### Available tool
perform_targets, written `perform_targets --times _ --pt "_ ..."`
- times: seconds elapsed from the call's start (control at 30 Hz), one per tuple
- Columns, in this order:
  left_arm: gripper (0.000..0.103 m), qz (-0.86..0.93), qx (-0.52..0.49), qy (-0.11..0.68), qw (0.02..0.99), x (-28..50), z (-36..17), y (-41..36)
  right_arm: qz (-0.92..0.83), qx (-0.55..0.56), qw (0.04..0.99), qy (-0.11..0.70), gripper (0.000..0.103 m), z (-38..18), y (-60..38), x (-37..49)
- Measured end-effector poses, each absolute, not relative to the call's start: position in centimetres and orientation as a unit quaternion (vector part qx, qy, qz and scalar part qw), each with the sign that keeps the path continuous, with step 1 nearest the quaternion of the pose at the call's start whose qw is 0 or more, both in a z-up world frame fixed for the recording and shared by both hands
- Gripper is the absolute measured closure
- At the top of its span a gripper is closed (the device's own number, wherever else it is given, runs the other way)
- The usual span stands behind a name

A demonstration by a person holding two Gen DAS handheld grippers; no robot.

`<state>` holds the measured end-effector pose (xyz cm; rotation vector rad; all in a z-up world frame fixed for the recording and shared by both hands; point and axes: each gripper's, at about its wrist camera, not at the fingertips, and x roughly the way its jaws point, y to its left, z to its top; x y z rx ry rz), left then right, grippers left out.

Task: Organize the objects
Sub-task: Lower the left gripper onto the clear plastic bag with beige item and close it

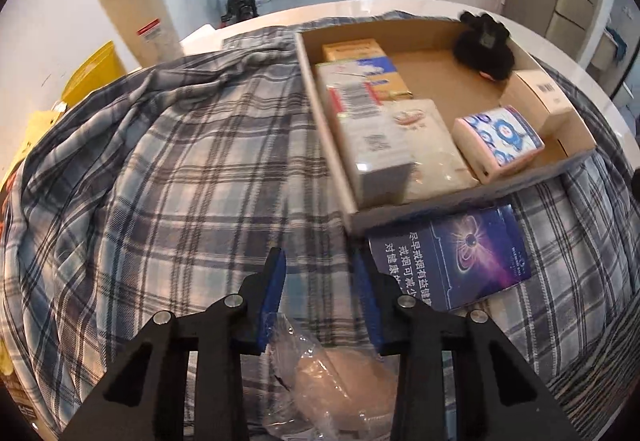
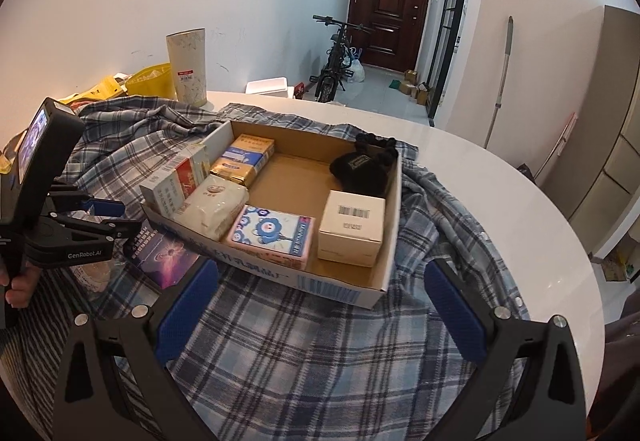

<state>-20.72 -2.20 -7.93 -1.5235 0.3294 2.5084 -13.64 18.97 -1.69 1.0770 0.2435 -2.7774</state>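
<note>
Left gripper (image 1: 320,297) half-closed around a plastic-wrapped packet (image 1: 340,377), not visibly pinching; right gripper (image 2: 320,305) spread empty; next, grip and carry to the cardboard box (image 1: 472,197) at one o'clock.

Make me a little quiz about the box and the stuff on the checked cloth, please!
1. True or false: the black pouch lies inside the cardboard box.
2. What lies outside the box? A) the dark blue packet B) the white carton
3. Which gripper stands wide open with nothing between its fingers?

Key: 1 true. 2 A. 3 the right gripper.
</note>
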Motion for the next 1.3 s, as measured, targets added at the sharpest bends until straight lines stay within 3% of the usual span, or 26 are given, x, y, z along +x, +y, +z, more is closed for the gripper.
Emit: perform_targets --times 0.77,1.3 --pt "0.065 0.836 -0.487 0.188 0.166 -19.7 -7.6 10.1 -0.926 0.371 0.057 0.041 0.000 -2.0 24.7 -12.3" --pt "0.065 0.852 -0.479 0.147 0.149 -17.5 -6.1 6.8 -0.920 0.388 0.054 0.010 0.000 -3.0 27.6 -11.9"
